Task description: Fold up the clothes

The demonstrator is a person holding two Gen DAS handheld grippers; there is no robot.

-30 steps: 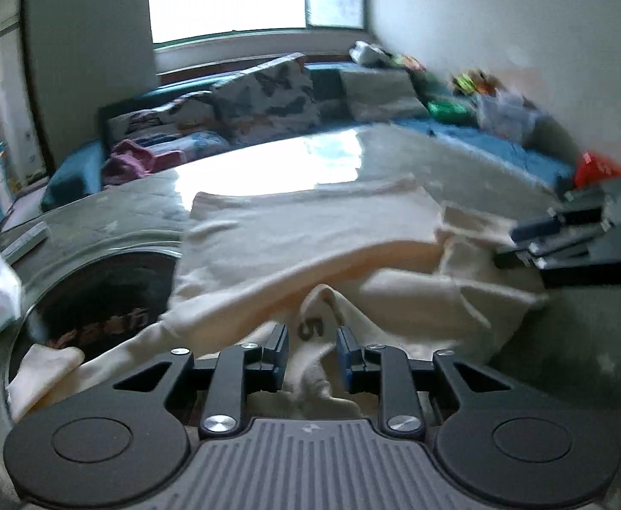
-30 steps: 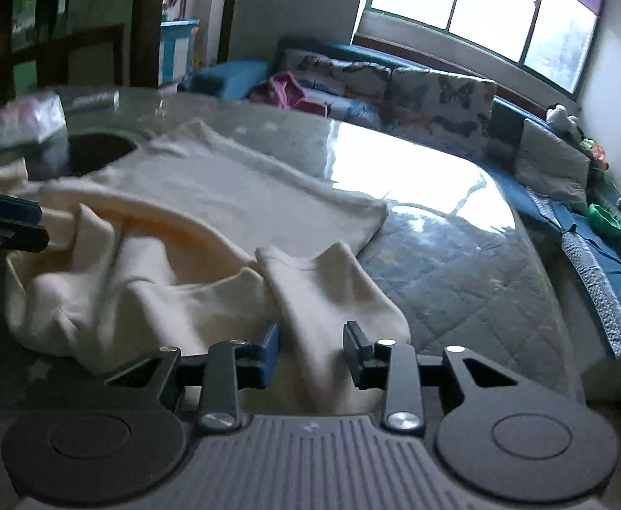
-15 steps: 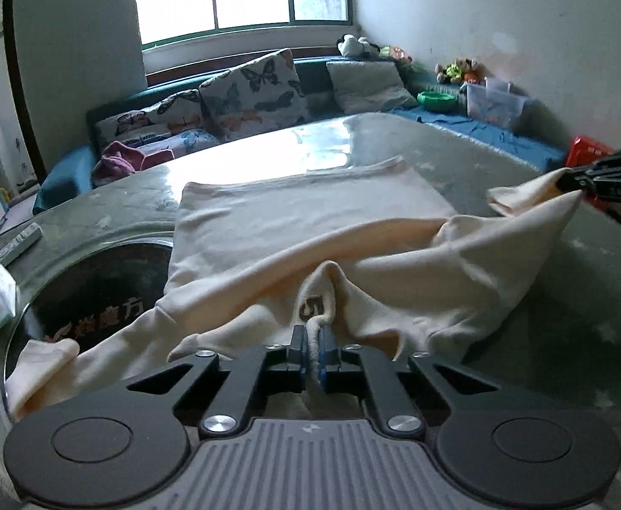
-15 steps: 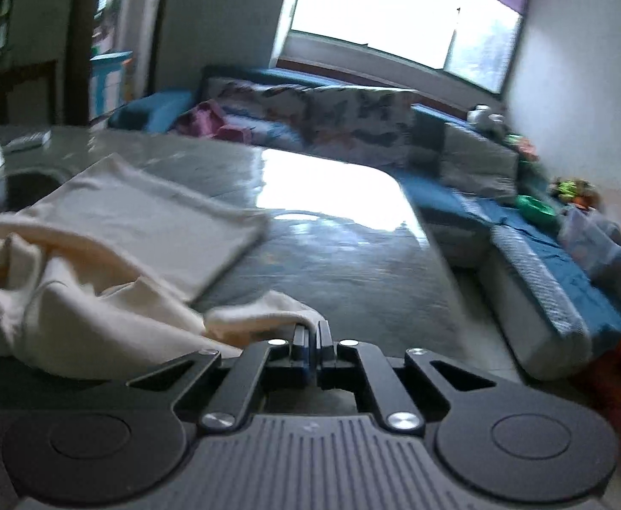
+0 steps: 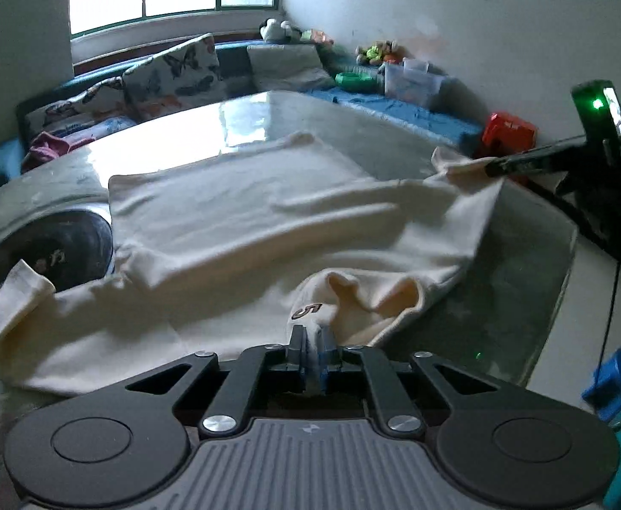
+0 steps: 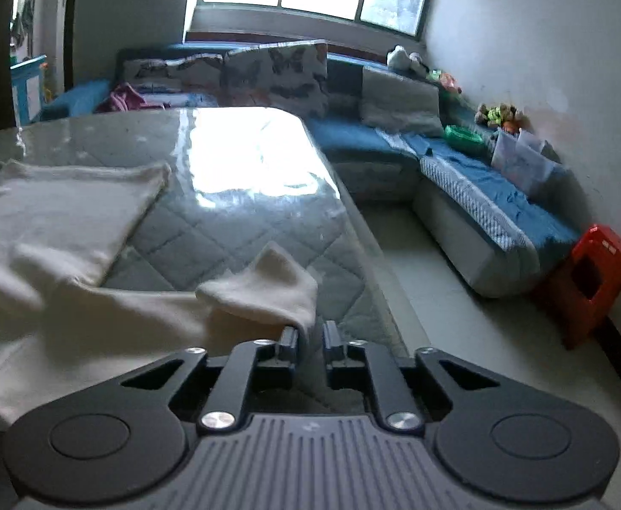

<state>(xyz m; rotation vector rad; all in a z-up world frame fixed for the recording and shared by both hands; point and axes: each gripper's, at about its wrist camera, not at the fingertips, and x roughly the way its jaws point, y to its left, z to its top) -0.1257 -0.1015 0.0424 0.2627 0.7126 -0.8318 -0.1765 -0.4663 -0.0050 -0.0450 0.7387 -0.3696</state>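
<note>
A cream long-sleeved top [image 5: 268, 212] lies spread on the glass-topped table [image 5: 523, 263]; it also shows in the right wrist view [image 6: 55, 221]. My left gripper [image 5: 310, 342] is shut on its collar, by the label marked 5 [image 5: 306, 310]. My right gripper [image 6: 310, 335] has its jaws a little apart, with the sleeve cuff [image 6: 268, 289] between the fingertips near the table's right edge. In the left wrist view the right gripper [image 5: 497, 165] holds that cuff stretched out to the right. The other sleeve [image 5: 17, 297] hangs over a dark round inset at the left.
The table's right edge [image 6: 374, 255] drops to the floor. A blue sofa with cushions [image 6: 395, 97] runs behind and to the right. A red stool [image 6: 591, 272] stands by the wall. The dark round inset [image 5: 55, 250] sits at the table's left.
The right gripper pulled the sleeve out to the right and its jaws have parted slightly. The left gripper stayed shut on the collar and drew back, so the top is stretched flatter.
</note>
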